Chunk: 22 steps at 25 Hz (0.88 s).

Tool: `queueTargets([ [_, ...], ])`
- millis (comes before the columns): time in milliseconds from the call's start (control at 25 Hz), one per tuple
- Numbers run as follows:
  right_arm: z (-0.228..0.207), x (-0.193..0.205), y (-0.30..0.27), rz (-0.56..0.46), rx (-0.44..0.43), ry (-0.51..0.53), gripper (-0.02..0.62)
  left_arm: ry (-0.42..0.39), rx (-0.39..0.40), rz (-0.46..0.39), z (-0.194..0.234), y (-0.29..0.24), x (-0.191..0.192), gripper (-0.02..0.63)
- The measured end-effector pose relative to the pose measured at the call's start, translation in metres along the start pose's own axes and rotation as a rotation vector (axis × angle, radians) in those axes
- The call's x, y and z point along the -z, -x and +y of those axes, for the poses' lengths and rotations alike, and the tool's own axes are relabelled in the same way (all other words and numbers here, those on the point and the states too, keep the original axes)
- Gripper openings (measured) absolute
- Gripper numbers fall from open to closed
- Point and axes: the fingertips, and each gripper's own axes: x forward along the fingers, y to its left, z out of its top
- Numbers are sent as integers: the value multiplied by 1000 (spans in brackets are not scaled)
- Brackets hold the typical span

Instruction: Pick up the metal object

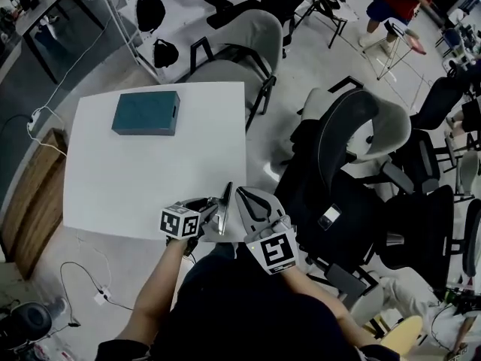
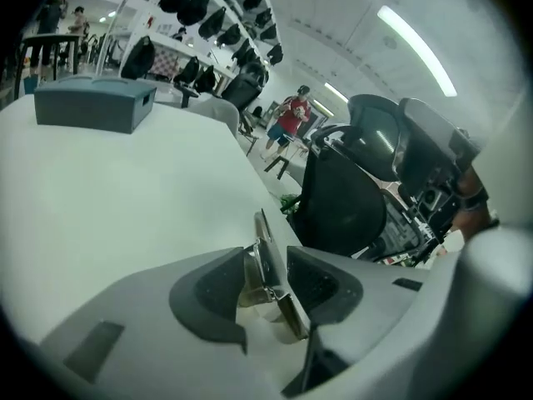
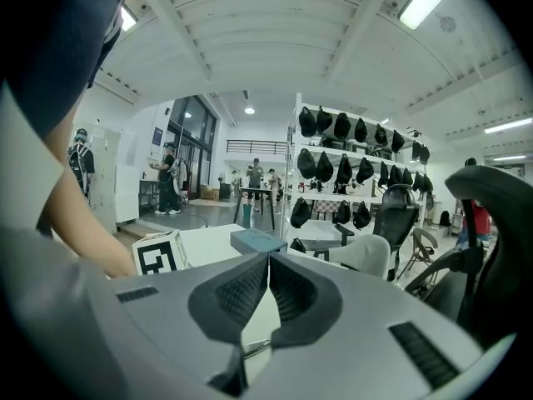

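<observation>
Metal strip (image 1: 225, 204): thin, flat, standing on edge over the near right corner of the surface (image 1: 143, 179). It sits btw the fingers of the L gripper (image 1: 211, 204), w/ its far end poking out past the tips toward the right edge. In the L gripper view the fingers (image 2: 321, 283) are spread. The strip (image 2: 262, 230) runs down the gap close to the right-hand pad, w/ a visible gap on the other side. Pads don't look to be pressing it, though contact on the right-hand side is hard to judge. Can't tell if the strip's lower edge rests on the surface.

R gripper (image 1: 240, 192) is just beside the strip, on its right, at the same corner. Its own view shows the fingers (image 3: 293, 290) pressed together at the tips, nothing btw them. The L gripper's marker cube (image 3: 158, 257) is in sight on that view's left, next to a bare forearm.

Teal box (image 1: 146, 113) lies near the far edge, left of centre, well apart from both grippers. Grey chair (image 1: 240, 51) stands past the far right corner. Black chairs (image 1: 353, 171) crowd the floor off the right edge.
</observation>
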Motion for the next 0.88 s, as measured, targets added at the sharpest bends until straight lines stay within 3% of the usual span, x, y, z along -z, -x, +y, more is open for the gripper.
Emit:
queueTargets([
  [280,-1,6,-1,22,17,-12,26,65,70,116,-3,-11,10,156],
  [520,-1,13,-3,39,21,-10,26,114,103,168,-4,-15,11,87],
  [720,0,13,-6,43,11,-3,26,199,158,152,-10,-13,5,30],
  [880,3,12,-7,40,-4,-3,26,198,148,133,-10,-10,3,25],
])
